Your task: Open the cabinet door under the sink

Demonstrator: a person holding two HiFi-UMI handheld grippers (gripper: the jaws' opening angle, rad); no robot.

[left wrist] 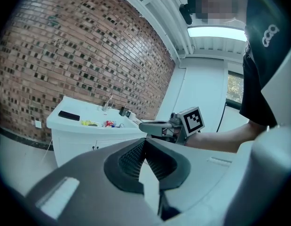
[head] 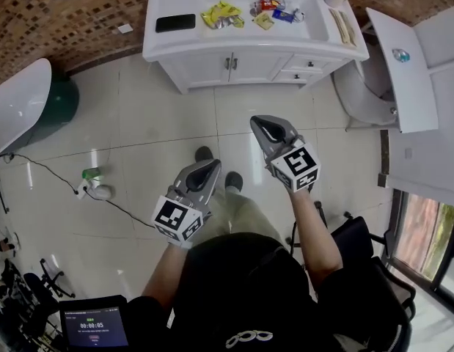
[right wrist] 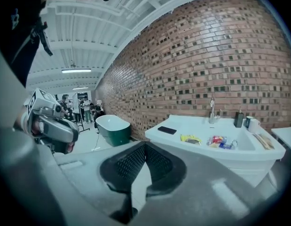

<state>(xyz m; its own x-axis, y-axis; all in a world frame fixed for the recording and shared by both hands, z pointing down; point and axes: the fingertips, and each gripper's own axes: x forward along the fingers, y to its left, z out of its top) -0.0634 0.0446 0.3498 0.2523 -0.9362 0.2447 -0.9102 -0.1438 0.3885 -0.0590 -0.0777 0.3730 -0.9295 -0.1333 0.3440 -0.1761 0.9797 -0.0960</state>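
The white vanity (head: pixel 168 53) with the sink stands against the brick wall at the top of the head view. Its two cabinet doors (head: pixel 212 69) are closed, with paired handles (head: pixel 231 62) where they meet. Both grippers hang over the tiled floor, well short of the cabinet. My left gripper (head: pixel 210 169) is shut and holds nothing; its tips (left wrist: pixel 145 141) meet. My right gripper (head: pixel 262 123) is further forward, also shut and empty, tips together (right wrist: pixel 145 144). The left gripper view shows the cabinet front (left wrist: pixel 79 147) and the right gripper (left wrist: pixel 154 125). The right gripper view shows the sink top (right wrist: pixel 216 147).
On the vanity top lie a black phone (head: pixel 175 23) and snack packets (head: pixel 221 15). A green and white bathtub (head: pixel 21 105) is at the left, a toilet (head: pixel 366 86) at the right. A cable and a small device (head: pixel 94 189) lie on the floor at left.
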